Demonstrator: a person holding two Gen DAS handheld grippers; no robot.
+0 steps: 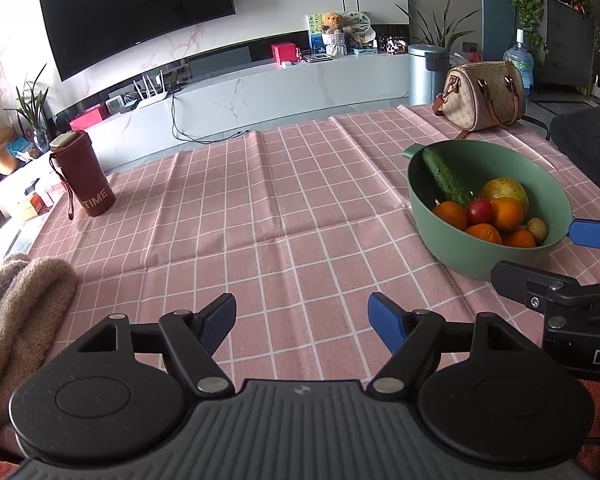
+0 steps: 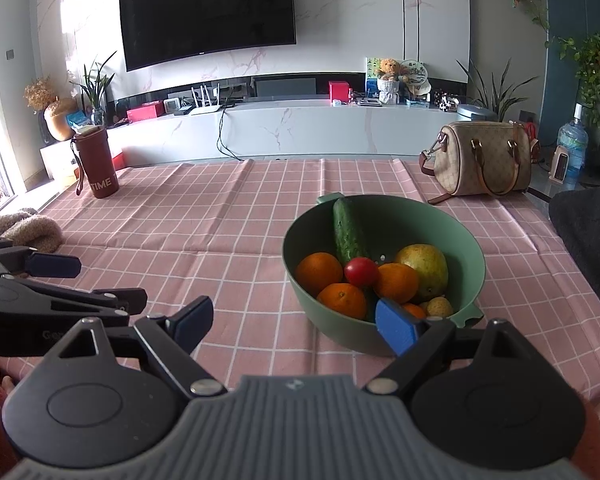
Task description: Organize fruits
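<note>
**Honestly, the fruit's all in the bowl and both grippers are empty**

So, starting closest in: the left gripper point(image 1: 301, 320) hangs over bare pink checked tablecloth point(image 1: 260, 216), fingers spread wide with nothing between them. The right gripper point(image 2: 296, 320) is the same deal, jaws apart and holding nothing. In the right wrist view its blue right fingertip point(image 2: 396, 330) overlaps the near rim of the green bowl point(image 2: 328, 328), but I can't tell whether it's touching or just hovering in front.

The bowl sits at about 1 o'clock from the right gripper, just ahead of it, and at roughly 2 o'clock from the left one, further off. Inside: a few oranges point(image 2: 319, 273), a red tomato point(image 2: 361, 272), a yellow-green pear-looking fruit point(image 2: 426, 266), a small pale round one point(image 2: 440, 306), and a cucumber point(image 2: 347, 232) leaning against the far wall.

How far along? Every piece I can see is already in the bowl, none loose on the cloth. That fits either a finished gather-up or a full bowl waiting to be sorted out onto the table. Can't call it from this.

Further back, a maroon tumbler point(image 2: 98, 162) stands at 10 o'clock, a fuzzy beige cloth point(image 2: 28, 226) lies at the left edge, and a handbag point(image 2: 482, 158) sits at the far right, around 2 o'clock.
</note>
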